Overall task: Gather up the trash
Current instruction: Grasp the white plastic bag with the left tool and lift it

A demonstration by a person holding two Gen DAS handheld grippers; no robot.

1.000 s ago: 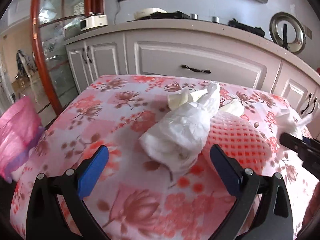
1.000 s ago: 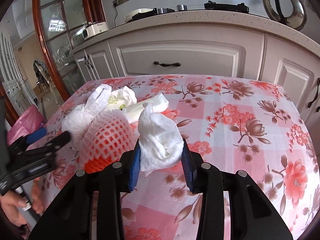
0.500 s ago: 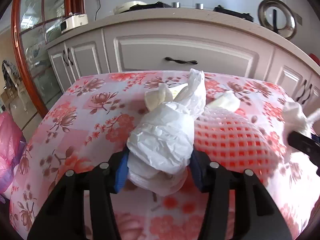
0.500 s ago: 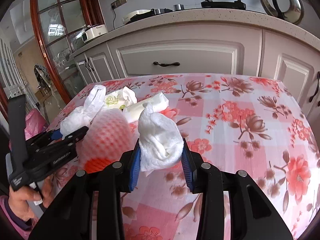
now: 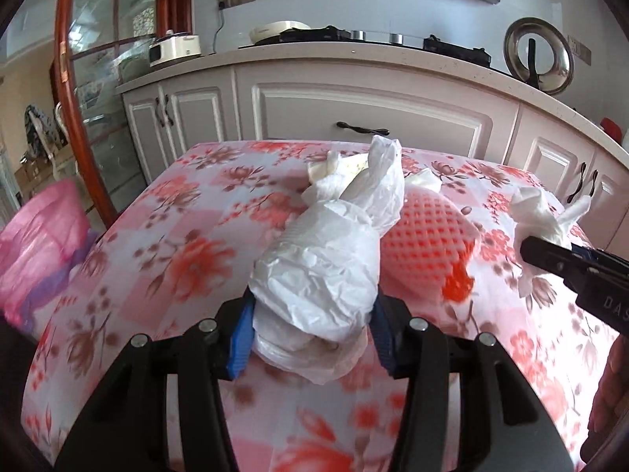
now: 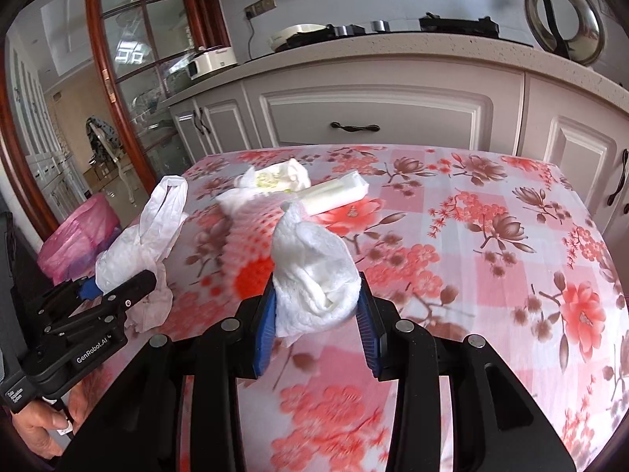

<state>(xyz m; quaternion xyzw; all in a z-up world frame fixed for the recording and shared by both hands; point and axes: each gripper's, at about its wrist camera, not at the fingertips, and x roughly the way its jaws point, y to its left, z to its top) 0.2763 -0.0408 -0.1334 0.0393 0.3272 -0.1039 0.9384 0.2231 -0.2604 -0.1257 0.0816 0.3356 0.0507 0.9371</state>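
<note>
Between left fingers (image 5: pixel 240 338) | white plastic bag (image 5: pixel 326 271) | handles pointing toward cabinets

Floral tablecloth (image 6: pixel 491 244), white cabinets (image 5: pixel 365 114) behind (dark handles), pot lid (image 5: pixel 537 61) against wall, glass door (image 6: pixel 129 78)

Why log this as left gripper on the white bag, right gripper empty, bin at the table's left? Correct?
Not quite. The right gripper is not empty: it is shut on a tissue wad, per the right wrist view. The left gripper does hold the white bag, bin left.
</note>
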